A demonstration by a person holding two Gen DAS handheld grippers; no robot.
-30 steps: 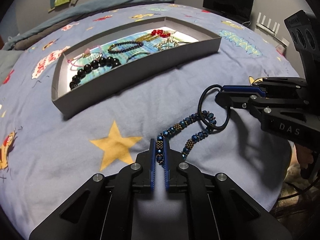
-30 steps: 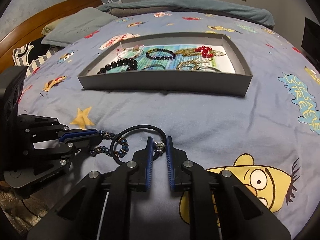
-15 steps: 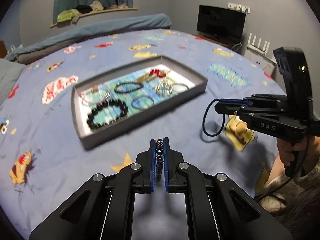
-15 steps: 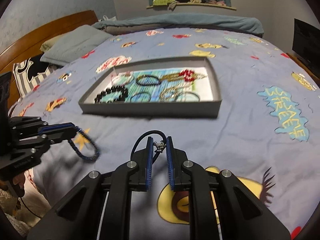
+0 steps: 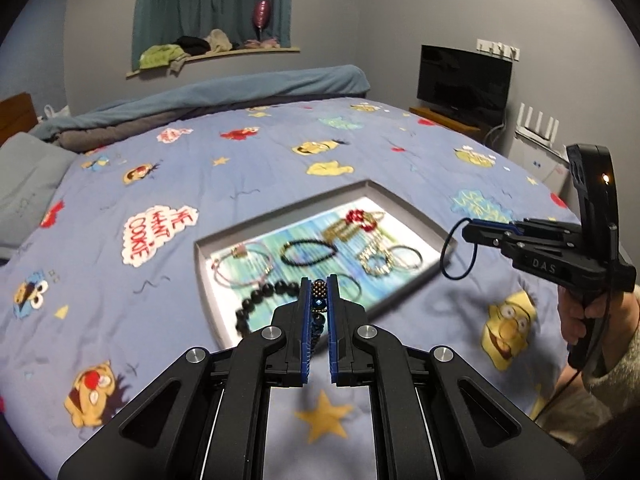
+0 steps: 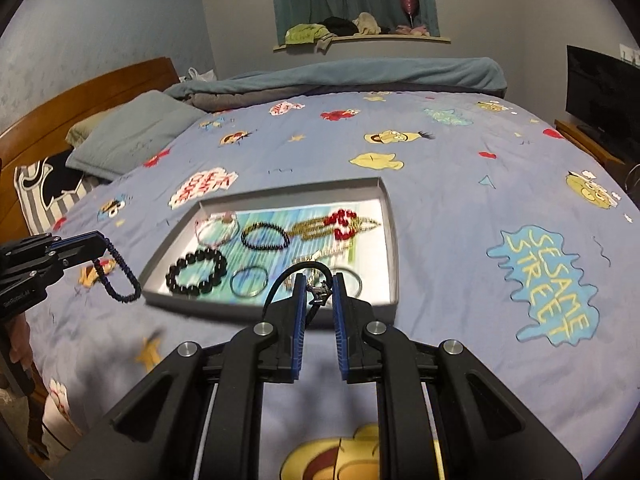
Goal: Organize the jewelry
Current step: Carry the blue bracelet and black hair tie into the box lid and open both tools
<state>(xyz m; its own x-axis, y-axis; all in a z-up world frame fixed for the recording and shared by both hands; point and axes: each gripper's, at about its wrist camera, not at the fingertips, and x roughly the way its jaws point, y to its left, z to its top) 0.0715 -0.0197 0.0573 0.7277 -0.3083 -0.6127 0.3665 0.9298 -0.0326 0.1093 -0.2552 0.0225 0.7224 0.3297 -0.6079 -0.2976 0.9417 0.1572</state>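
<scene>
My left gripper (image 5: 319, 280) is shut on a blue-and-gold beaded bracelet (image 5: 319, 302). In the right wrist view that bracelet (image 6: 122, 276) hangs as a loop from the left gripper (image 6: 100, 240), above the bedspread and left of the tray. My right gripper (image 6: 318, 278) is shut on the metal clasp of a black cord bracelet (image 6: 276, 290), whose loop (image 5: 450, 256) dangles from the right gripper (image 5: 468, 230) over the tray's right corner. The grey tray (image 6: 394, 240) lies on the bed below both. It holds a black bead bracelet (image 6: 196, 272), red beads (image 6: 342, 224) and several other bracelets.
A cartoon-print bedspread (image 6: 460, 184) covers the bed. Pillows (image 6: 132, 136) and a wooden headboard (image 6: 80, 92) are at the left, and a rolled blanket (image 5: 224, 92) lies at the far side. A TV (image 5: 464, 78) stands at the right. A person's hand (image 5: 580, 316) holds the right gripper's handle.
Both grippers have risen off the bedspread, each with its bracelet. The two bracelets, hooked together a second ago, now hang apart. The tray sits lower and smaller in both views.
</scene>
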